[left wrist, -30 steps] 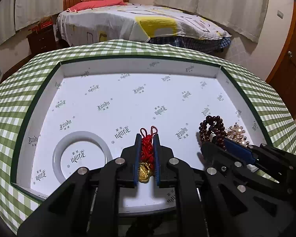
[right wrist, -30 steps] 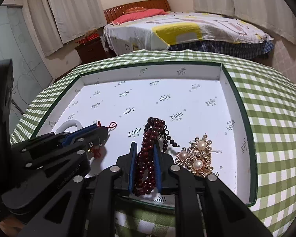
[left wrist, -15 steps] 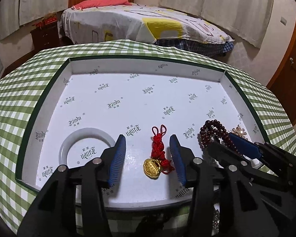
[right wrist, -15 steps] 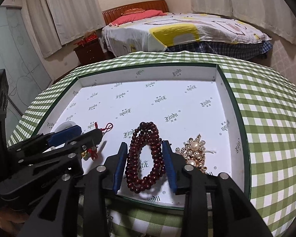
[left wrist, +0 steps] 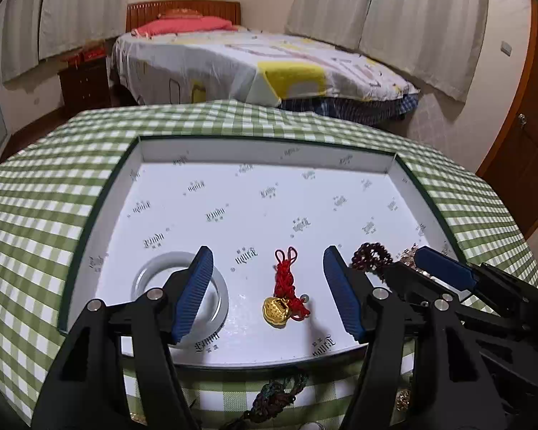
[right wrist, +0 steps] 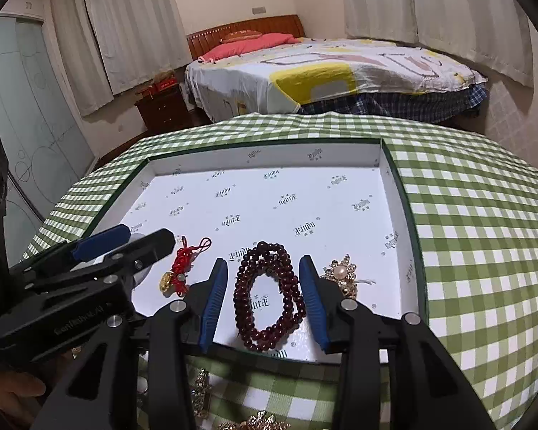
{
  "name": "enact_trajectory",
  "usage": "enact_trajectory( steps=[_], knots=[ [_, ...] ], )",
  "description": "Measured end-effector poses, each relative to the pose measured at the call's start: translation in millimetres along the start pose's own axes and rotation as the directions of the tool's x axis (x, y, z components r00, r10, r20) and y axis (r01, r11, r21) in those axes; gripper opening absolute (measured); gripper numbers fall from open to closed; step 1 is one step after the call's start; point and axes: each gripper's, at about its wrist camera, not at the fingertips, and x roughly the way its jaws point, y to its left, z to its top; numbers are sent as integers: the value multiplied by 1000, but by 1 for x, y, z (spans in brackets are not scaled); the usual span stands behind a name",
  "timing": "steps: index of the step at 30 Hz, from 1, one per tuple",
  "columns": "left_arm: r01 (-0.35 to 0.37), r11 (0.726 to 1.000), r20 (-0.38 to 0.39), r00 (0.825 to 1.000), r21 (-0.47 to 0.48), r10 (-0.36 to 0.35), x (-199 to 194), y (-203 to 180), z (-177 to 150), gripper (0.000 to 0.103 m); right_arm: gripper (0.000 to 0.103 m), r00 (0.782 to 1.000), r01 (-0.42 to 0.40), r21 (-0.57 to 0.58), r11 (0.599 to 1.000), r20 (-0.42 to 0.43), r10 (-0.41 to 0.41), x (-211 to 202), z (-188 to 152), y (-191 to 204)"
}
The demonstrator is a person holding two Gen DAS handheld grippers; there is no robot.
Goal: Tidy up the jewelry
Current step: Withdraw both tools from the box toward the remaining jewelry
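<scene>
A shallow white tray [left wrist: 100,211] [right wrist: 405,215] with dark green walls lies on the checked tablecloth. Inside it, a red knotted cord with a gold charm [left wrist: 284,295] [right wrist: 178,268] lies flat between the fingers of my left gripper [left wrist: 265,261], whose jaws are opening and touch nothing. A dark red bead bracelet [right wrist: 267,295] [left wrist: 371,256] lies between the fingers of my right gripper [right wrist: 263,268], jaws also opening, pads off the beads. A gold and pearl brooch [right wrist: 342,276] sits to the bracelet's right. A white bangle [left wrist: 154,272] rests at the tray's near left.
More jewelry lies on the green checked cloth [right wrist: 484,251] in front of the tray: a dark cord piece [left wrist: 279,397] and gold pieces [right wrist: 202,392]. A bed [left wrist: 251,68] and a dark nightstand [right wrist: 161,111] stand beyond the table.
Both grippers opened and let go: the red cord charm and the bead bracelet now lie loose in the tray. The left gripper has drawn back and risen a little.
</scene>
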Motion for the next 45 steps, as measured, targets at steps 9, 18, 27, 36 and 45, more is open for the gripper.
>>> enact_trajectory(
  steps=[9, 18, 27, 36, 45],
  knots=[
    [-37, 998, 124, 992, 48, 31, -41, -7, -6, 63, 42, 997, 13, -21, 1000, 74, -12, -31, -8, 9],
    [-65, 997, 183, 982, 49, 55, -78, -6, -28, 63, 42, 990, 47, -41, 998, 132, -42, -58, -25, 19],
    [-87, 996, 178, 981, 28, 81, -104, 6, -53, 63, 42, 987, 68, -42, 997, 146, -61, -78, -47, 23],
    [-130, 991, 158, 979, -15, 131, -121, 28, -77, 63, 42, 986, 71, -41, 997, 156, -64, -93, -67, 23],
    [-163, 986, 123, 978, -36, 166, -125, 41, -93, 63, 42, 987, 72, -39, 997, 147, -66, -97, -84, 22]
  ],
)
